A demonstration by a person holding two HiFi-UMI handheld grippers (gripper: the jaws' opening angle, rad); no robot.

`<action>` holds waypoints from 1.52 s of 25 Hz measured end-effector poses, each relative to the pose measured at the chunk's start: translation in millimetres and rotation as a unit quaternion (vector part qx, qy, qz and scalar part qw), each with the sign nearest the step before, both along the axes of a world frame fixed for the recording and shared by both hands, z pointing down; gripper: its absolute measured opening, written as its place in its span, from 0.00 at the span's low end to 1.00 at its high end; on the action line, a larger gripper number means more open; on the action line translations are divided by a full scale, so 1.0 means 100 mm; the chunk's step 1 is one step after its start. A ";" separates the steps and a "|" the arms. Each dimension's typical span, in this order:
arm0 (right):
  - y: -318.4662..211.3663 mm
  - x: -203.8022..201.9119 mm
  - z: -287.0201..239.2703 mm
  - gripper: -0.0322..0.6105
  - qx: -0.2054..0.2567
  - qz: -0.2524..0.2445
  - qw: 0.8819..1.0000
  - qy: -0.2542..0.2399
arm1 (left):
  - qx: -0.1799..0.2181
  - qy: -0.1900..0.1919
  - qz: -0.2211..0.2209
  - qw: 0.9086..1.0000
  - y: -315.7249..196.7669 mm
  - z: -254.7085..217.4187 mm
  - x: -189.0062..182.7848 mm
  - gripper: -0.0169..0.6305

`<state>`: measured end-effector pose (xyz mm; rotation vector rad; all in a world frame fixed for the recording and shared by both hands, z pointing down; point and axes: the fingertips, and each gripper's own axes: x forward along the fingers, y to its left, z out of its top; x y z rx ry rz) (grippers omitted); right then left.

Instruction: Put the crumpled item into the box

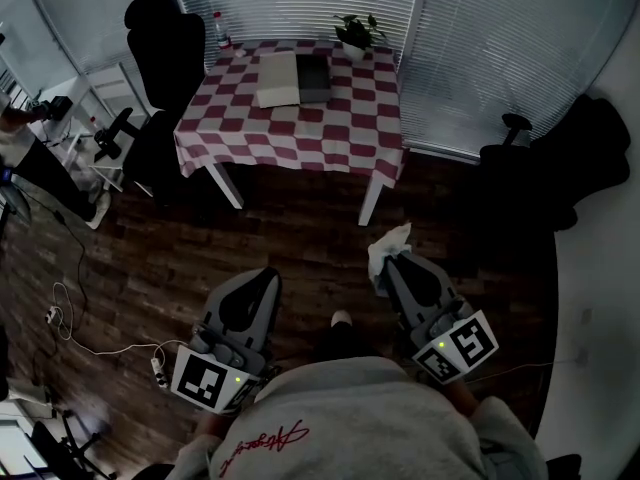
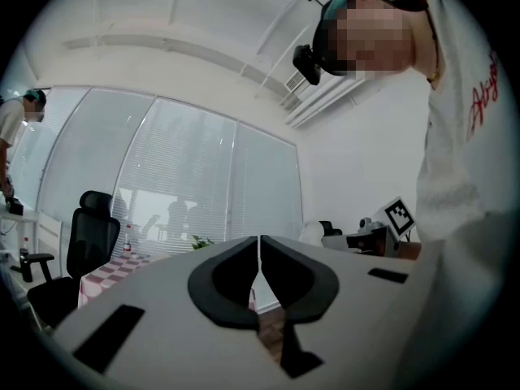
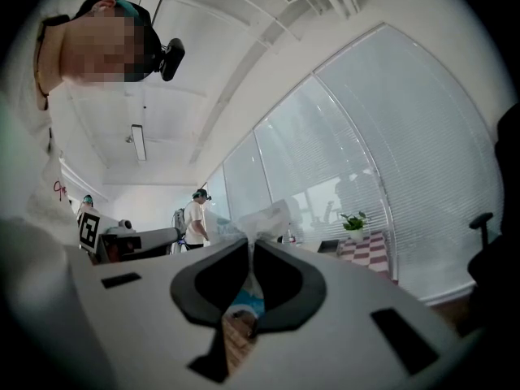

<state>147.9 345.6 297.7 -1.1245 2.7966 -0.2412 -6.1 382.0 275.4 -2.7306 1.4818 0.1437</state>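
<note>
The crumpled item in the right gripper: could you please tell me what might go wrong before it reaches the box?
1. The right gripper pinches only a thin fold of the crumpled item. Most of it sticks out past the tips, so it might slip loose on the way.
2. The box sits toward the far side of the table, close to a potted plant. A long reach over the table could knock the plant.

checkered table (image 1: 300, 140) — potted plant (image 1: 355, 31)

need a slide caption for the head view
Right gripper shut on the crumpled white item, left gripper shut and empty, box on the checkered table ahead.
</note>
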 end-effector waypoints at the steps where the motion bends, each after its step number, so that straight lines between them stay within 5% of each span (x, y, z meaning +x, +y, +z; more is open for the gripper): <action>1: -0.07 0.00 -0.01 0.10 0.000 -0.002 1.000 0.001 | -0.002 0.000 -0.002 1.000 -0.06 0.00 0.00 0.06; 23: -1.33 0.38 0.02 0.10 0.000 -0.027 1.000 -0.004 | 0.007 -0.002 -0.035 0.999 -1.26 -0.04 0.36 0.06; 38: -1.55 0.34 0.07 0.10 -0.005 -0.047 0.999 -0.008 | -0.003 -0.007 -0.049 0.999 -1.42 -0.04 0.40 0.06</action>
